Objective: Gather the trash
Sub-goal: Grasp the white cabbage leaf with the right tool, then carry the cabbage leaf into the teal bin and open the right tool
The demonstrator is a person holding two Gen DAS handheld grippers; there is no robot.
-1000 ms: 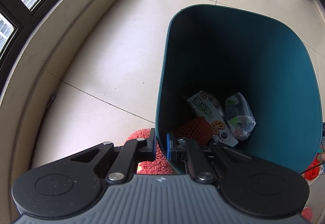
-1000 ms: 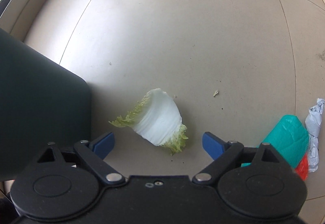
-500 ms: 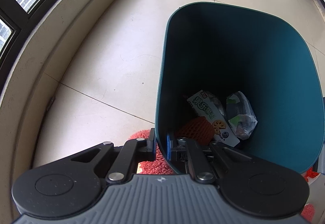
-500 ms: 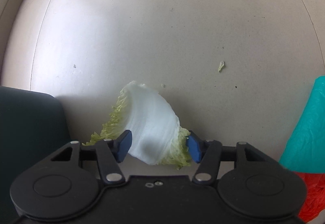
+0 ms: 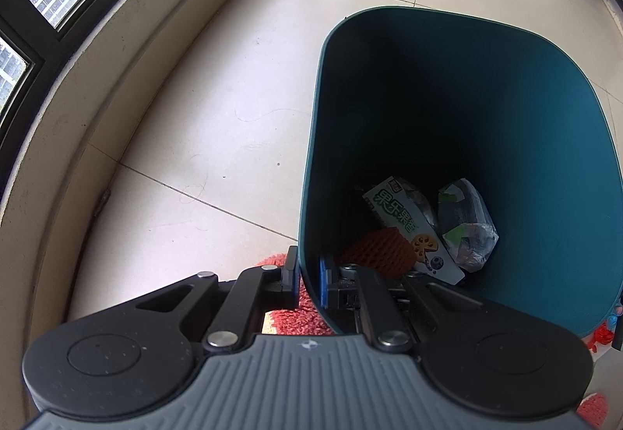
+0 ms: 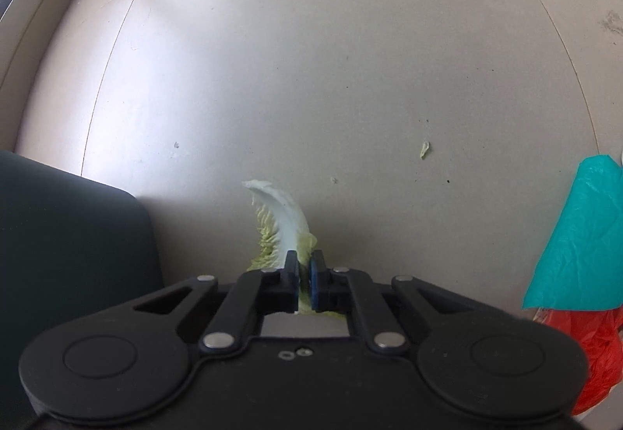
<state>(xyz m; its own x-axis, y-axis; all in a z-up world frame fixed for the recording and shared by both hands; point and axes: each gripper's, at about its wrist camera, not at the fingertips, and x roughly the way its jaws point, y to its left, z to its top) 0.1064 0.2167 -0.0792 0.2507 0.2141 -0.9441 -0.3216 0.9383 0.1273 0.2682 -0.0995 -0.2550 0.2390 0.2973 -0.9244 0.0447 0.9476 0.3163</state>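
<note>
Both hand-held grippers clamped: left on the bin rim, right on a cabbage leaf.

Left hand-held gripper [image 5: 307, 280] is pinched tight on the near wall of the teal trash bin [image 5: 545, 157], one pad outside, one inside. In the bin: a green-print snack box [image 5: 405, 219], an orange foam fruit net [image 5: 375, 252] near the clamped wall, a crumpled clear wrapper [image 5: 465, 227] to the right. A red fuzzy mat [image 5: 300, 319] shows under the bin's near edge, on the tiled floor [image 5: 202, 110]. Right hand-held gripper [image 6: 305, 280]: jaws have just closed, pads now nearly together with the cabbage leaf [image 6: 278, 219] squeezed between them, leaf pointing away over the floor. Bin's dark wall at left; teal plastic bag [image 6: 580, 239] and red plastic bag [image 6: 592, 348] at right; small leaf scrap [image 6: 424, 148] farther off.
</note>
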